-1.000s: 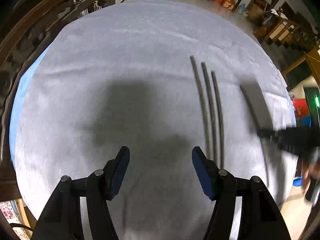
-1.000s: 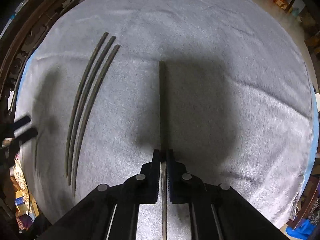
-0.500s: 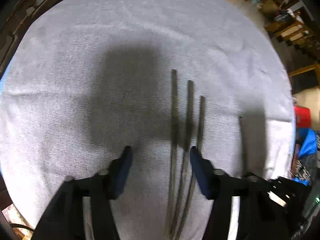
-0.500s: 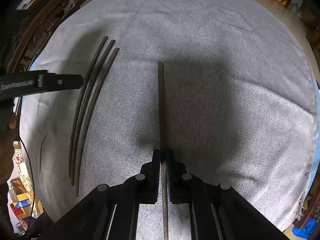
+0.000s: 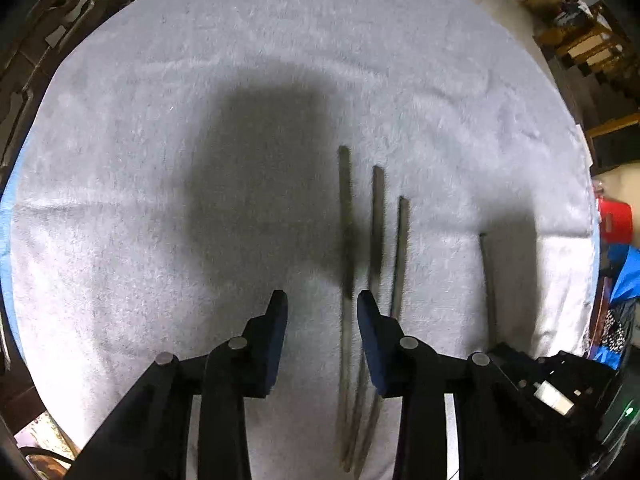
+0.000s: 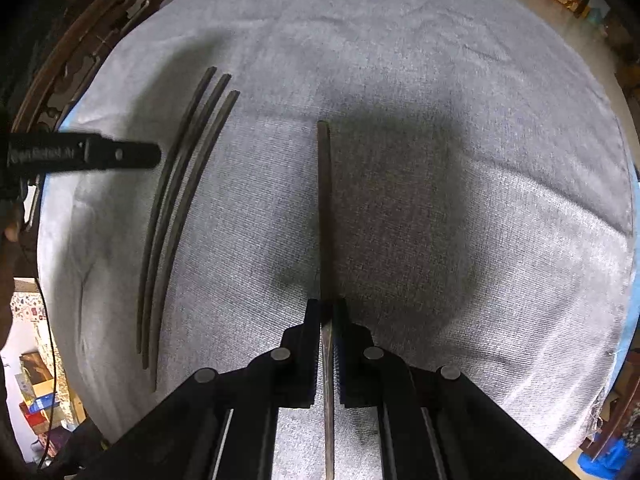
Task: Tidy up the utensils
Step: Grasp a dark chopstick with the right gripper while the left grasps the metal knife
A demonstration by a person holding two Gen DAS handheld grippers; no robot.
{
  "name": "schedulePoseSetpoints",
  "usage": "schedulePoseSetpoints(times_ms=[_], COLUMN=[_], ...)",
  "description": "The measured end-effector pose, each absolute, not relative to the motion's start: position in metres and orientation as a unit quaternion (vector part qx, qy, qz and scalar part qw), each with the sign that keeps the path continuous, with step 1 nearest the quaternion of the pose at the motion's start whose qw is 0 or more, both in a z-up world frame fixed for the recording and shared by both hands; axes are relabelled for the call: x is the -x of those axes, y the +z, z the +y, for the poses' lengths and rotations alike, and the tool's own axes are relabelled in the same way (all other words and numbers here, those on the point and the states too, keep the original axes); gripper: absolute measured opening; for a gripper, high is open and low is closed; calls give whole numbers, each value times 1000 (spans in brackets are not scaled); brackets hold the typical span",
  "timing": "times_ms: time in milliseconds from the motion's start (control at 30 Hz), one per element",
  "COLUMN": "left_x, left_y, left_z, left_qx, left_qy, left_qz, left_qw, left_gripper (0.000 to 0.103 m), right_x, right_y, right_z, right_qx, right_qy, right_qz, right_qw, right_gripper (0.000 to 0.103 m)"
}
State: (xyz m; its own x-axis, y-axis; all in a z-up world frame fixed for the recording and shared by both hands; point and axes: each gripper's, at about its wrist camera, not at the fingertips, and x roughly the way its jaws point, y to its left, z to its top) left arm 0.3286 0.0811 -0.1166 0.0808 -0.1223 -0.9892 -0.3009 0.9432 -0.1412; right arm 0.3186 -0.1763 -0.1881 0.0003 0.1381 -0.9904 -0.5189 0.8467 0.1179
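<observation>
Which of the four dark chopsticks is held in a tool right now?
The lone dark chopstick, pinched in the right tool; the other three chopsticks lie together on the grey cloth.

I count four long, thin dark chopsticks in all. Three of them lie side by side as one group [image 6: 176, 216] toward nine o'clock in my right wrist view, and I see the same three [image 5: 372, 240] at about three o'clock of centre in the left wrist view. The fourth dark chopstick [image 6: 325, 216] is a single one, running toward twelve o'clock through the middle of the right view. One pale grey woven cloth [image 6: 460, 80] covers one round worktop. I have two black grippers: the left gripper [image 5: 322, 306] and the right gripper [image 6: 326, 306]. I count no other kind of utensil.
</observation>
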Motion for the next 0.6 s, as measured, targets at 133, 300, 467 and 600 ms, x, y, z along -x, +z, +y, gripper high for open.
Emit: schedulePoseSetpoints(times_ms=[133, 300, 467, 600], left_x=[-328, -332, -326, -323], left_y=[-125, -139, -151, -166], left_z=[78, 66, 70, 68], left_qx=[146, 105, 76, 38], left_qy=[71, 87, 50, 10], left_qz=[688, 686, 710, 738], left_qw=[707, 714, 698, 673], left_gripper=[37, 20, 8, 8], right_x=[-318, -315, -316, -322], right_y=[-188, -190, -191, -193], right_z=[-176, -175, -173, -168], right_qx=[139, 144, 146, 146], right_qy=[238, 238, 238, 239], right_qz=[665, 665, 673, 692], right_qw=[694, 693, 685, 665], right_gripper=[9, 9, 9, 10])
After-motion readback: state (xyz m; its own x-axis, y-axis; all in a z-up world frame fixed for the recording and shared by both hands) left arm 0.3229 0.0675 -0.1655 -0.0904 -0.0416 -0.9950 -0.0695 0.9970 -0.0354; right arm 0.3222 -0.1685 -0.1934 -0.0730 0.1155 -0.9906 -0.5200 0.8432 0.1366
